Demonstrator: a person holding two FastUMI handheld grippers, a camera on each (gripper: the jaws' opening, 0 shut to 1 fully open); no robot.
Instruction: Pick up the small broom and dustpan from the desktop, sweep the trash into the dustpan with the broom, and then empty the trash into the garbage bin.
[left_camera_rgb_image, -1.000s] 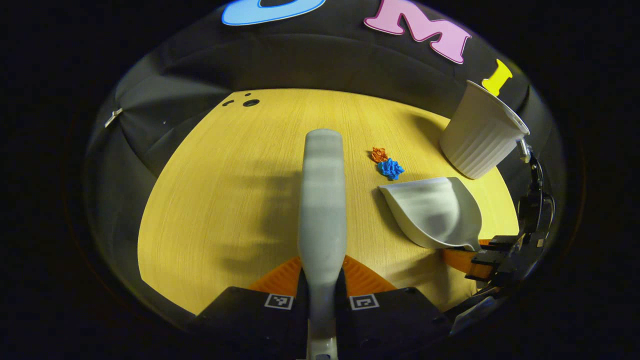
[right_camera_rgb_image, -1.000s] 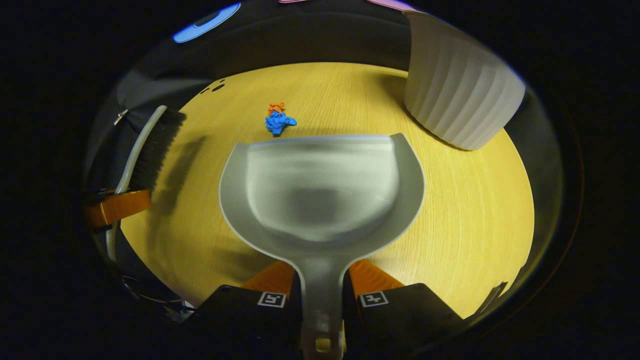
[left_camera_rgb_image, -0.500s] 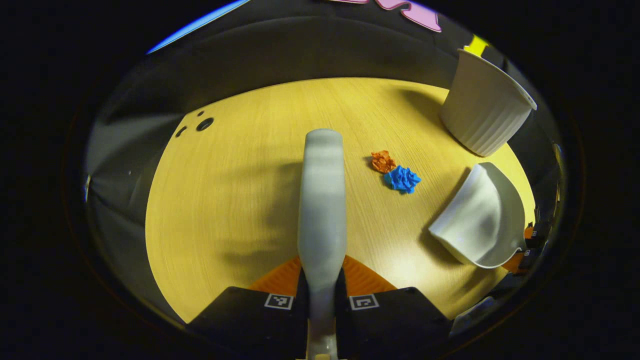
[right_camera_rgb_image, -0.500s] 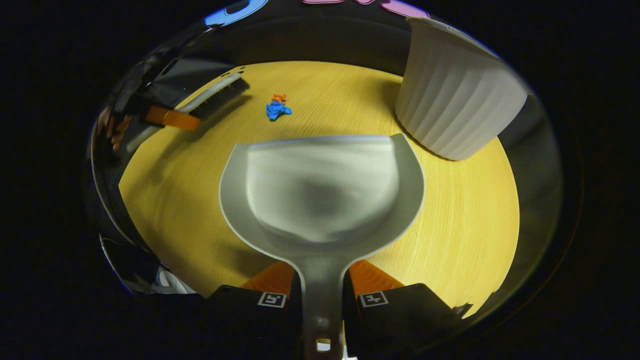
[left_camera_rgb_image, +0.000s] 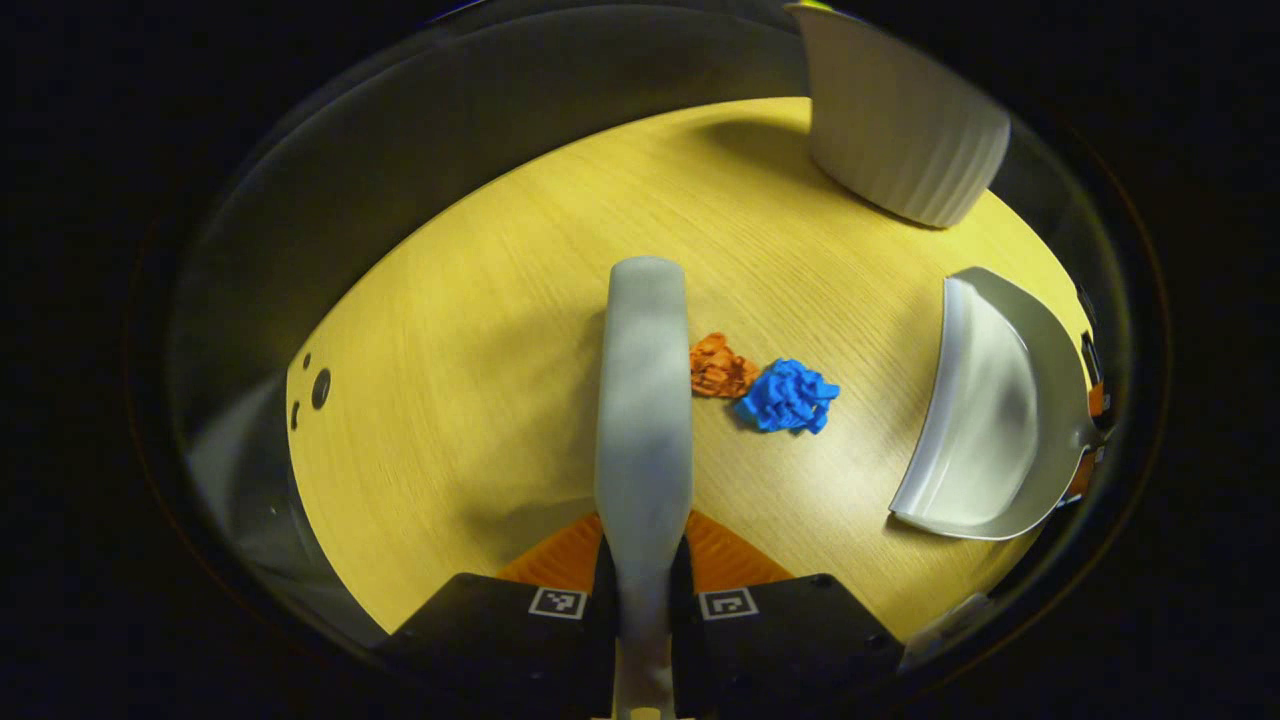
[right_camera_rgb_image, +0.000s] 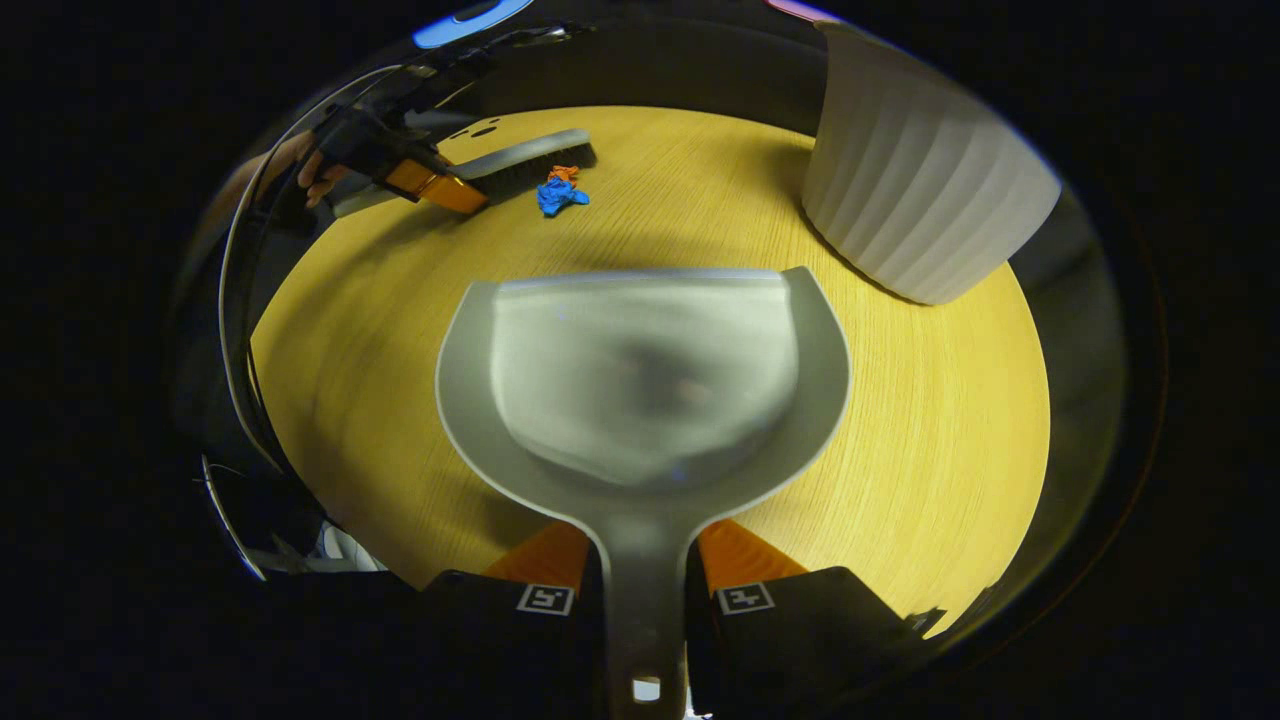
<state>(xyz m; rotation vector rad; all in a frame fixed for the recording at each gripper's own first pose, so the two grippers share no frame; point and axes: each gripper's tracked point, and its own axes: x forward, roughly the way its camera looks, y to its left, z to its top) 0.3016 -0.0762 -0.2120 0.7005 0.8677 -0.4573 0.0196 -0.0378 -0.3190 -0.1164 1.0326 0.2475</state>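
Sweeping step: left gripper (left_camera_rgb_image: 643, 560) clamped on broom (left_camera_rgb_image: 645, 400), right gripper (right_camera_rgb_image: 645, 570) clamped on dustpan (right_camera_rgb_image: 645, 390); trash (left_camera_rgb_image: 765, 385) at broom's 3 o'clock; next, likely brushed toward pan mouth.

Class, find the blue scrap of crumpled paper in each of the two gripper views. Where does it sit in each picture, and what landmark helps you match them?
Left gripper view: the blue scrap lies just right of centre, between the broom and the dustpan.
Right gripper view: it sits small near the top, left of centre, beyond the dustpan's front edge.
Shared landmark: the orange scrap touching it, with the white bin further right.
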